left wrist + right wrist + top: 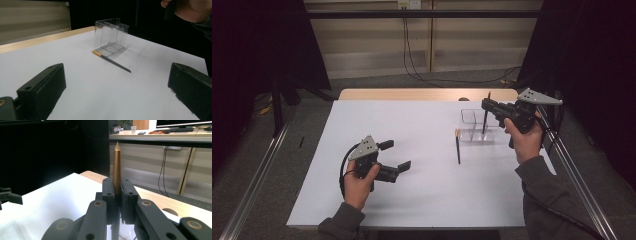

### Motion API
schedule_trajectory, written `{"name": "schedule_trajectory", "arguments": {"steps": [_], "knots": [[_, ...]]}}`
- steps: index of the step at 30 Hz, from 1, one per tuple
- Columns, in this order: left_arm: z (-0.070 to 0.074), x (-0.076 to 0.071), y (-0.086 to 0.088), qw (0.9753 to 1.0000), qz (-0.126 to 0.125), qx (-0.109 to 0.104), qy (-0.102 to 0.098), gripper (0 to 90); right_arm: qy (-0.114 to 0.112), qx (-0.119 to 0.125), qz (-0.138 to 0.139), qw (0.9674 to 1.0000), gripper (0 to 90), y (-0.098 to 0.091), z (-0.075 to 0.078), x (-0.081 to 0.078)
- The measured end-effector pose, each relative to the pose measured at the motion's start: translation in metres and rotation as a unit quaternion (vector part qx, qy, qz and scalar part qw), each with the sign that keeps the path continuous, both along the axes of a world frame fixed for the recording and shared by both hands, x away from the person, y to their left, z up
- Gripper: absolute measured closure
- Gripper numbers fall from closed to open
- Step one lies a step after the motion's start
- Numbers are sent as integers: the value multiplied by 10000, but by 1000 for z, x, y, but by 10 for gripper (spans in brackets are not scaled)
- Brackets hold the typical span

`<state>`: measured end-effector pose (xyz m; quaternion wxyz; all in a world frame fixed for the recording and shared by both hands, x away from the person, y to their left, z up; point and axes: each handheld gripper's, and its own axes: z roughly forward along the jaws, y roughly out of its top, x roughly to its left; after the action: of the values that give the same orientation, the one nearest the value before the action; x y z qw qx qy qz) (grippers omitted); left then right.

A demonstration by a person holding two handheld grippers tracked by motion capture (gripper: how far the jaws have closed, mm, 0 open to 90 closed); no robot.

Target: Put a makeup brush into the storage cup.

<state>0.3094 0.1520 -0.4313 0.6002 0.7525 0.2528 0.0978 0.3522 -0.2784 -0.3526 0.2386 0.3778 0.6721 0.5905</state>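
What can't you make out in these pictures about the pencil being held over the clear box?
- Right tool, right gripper view: its shut jaws hide the held pencil's lower shaft.
- High view: whether that pencil's lower end touches the floor of the clear box is too small to tell.
- Left gripper view: the top edge cuts off the right hand.

Dim, dark at both sides — white table (412, 150) lit from above; soft shadows, slightly blurred close jaws.

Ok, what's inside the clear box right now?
The clear box looks empty except for the pencil that the right gripper holds upright into it; its lower end is hard to make out.
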Motion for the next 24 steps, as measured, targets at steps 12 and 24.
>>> {"name": "schedule_trajectory", "arguments": {"steps": [12, 24], "knots": [[0, 1, 1, 10000, -7, 78, -20, 14, -53, -88, -96, 9999, 836, -5, 3, 8], [0, 1, 1, 10000, 36, 32, -39, 14, -53, -85, -308, 9995, 836, -15, 3, 15]]}}
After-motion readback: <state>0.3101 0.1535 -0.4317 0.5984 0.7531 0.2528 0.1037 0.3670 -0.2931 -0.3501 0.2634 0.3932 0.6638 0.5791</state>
